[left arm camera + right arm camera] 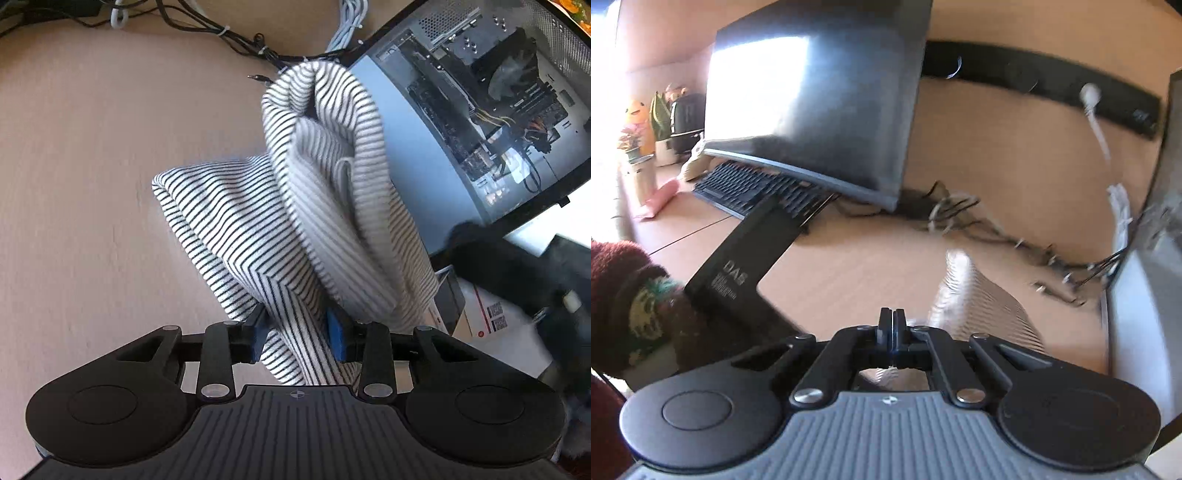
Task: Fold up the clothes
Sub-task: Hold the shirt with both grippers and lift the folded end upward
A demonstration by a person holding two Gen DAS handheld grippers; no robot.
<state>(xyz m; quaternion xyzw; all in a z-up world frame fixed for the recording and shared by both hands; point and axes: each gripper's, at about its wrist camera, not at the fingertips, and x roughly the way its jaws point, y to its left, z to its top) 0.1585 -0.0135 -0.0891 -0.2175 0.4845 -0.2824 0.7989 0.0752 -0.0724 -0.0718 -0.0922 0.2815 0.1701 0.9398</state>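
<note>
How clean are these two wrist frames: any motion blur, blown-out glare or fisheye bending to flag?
Left wrist: mostly sharp, the striped garment crisp, only the dark shape at right smeared; the computer case edges bow. Right wrist: motion-blurred throughout, cables streaked, glare whites out the monitor at left, and the wall line curves.

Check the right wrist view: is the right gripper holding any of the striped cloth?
No, the right gripper has its jaws pressed together with nothing between them, and the striped cloth lies beyond it.
</note>
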